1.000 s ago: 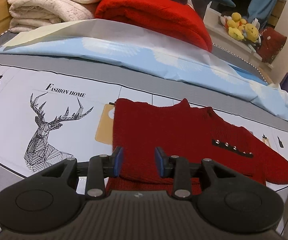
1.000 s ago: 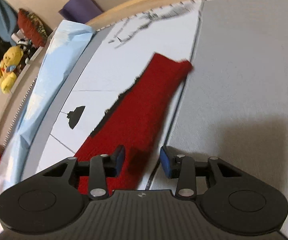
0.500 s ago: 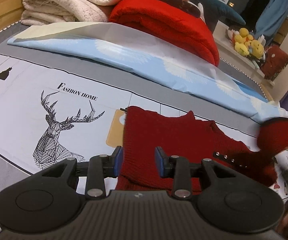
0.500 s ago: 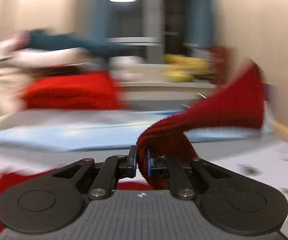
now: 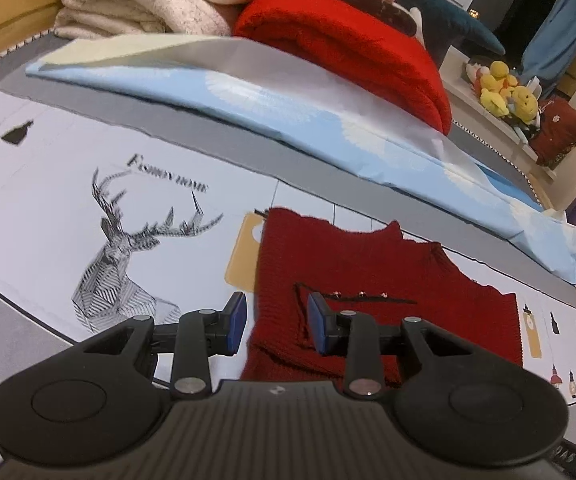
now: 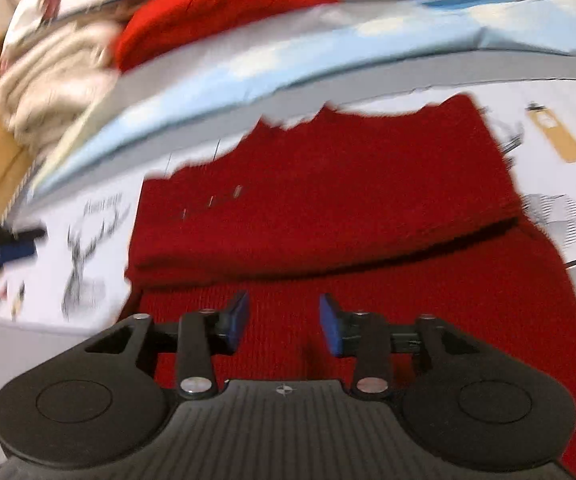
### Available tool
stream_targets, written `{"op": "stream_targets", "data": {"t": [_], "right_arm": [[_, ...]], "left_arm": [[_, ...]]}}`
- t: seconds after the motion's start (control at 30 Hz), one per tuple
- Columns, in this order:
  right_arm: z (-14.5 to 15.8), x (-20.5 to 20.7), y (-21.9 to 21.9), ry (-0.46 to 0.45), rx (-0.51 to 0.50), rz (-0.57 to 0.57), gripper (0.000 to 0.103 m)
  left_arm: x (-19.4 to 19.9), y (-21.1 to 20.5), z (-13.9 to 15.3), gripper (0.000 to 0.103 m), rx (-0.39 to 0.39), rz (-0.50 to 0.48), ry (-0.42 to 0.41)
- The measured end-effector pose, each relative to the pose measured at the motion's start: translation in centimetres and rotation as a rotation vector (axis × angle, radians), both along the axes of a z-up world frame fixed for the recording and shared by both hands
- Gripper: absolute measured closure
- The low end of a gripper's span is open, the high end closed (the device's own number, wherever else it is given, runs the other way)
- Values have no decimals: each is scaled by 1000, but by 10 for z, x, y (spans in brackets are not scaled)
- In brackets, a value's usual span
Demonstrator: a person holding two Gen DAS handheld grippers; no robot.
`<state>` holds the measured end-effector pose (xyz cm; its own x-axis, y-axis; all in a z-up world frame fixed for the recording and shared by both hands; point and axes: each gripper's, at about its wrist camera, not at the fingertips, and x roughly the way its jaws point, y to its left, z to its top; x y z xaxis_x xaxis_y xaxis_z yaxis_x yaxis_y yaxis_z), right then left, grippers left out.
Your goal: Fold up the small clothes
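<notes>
The dark red knitted sweater [image 5: 367,276] lies flat on the bed's printed sheet [image 5: 48,184], in the lower centre and right of the left wrist view, just right of the stag print [image 5: 128,256]. A sleeve lies folded across its body, forming a thick fold across the middle of the right wrist view. The left tool [image 5: 276,322] hovers at the sweater's lower left corner, blue pads apart, nothing pinched. The right tool [image 6: 284,322] sits over red knit at the bottom of its blurred view; its jaws have just been opening and now stand apart, nothing gripped. A light blue pillow [image 5: 288,108] and red blanket [image 5: 347,52] fill the upper frame.
</notes>
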<state>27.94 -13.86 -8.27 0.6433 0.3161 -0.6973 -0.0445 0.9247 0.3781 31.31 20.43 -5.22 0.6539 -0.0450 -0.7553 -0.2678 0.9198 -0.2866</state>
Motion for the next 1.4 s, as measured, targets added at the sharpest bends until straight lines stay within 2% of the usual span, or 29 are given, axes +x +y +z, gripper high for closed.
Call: {"op": "stream_targets", "data": {"t": [0.03,0.07,0.1,0.13,0.2,0.33,0.43,0.53,0.67,0.93,1.2,1.27,1.33,1.4], "right_arm": [[-1,-8,-9,-22,13,-32,61],[-6,-9,-14,-18,11,-66,61],[-11,-8,-17,18,-6,-99,60],[-14,-6,-21,47,-1,-106,59],[-16,-4,-27,48,45,-79,61],[-25,11,-31,55,-30,-82,60],[-32,22,-38,76,-44,-85,60],[-31,30,-42,54,-75,-64,60],[-34,37,-47,42,-123,-59,60],[-40,45,-50,76,-70,-66,60],[-46,48,-40,99,-63,-52,60],[-48,50,-39,107,-63,-56,60],[-51,51,-38,114,-65,-60,60],[-52,52,-37,117,-66,-60,60]], "left_arm": [[0,-1,-3,69,-10,0,3],[1,-1,-8,76,-23,4,8],[2,-1,-11,79,-36,10,11],[2,-1,-14,79,-58,15,11],[6,-3,-20,79,-104,18,8],[18,-12,-39,79,-192,25,23],[24,-18,-59,79,-268,48,63],[30,-24,-78,79,-334,50,78],[38,-26,-91,77,-347,97,85],[47,-30,-112,74,-375,135,139],[49,-27,-118,74,-399,173,120],[50,-30,-116,77,-371,163,116],[50,-34,-110,88,-315,145,94],[49,-40,-98,92,-249,113,46]]}}
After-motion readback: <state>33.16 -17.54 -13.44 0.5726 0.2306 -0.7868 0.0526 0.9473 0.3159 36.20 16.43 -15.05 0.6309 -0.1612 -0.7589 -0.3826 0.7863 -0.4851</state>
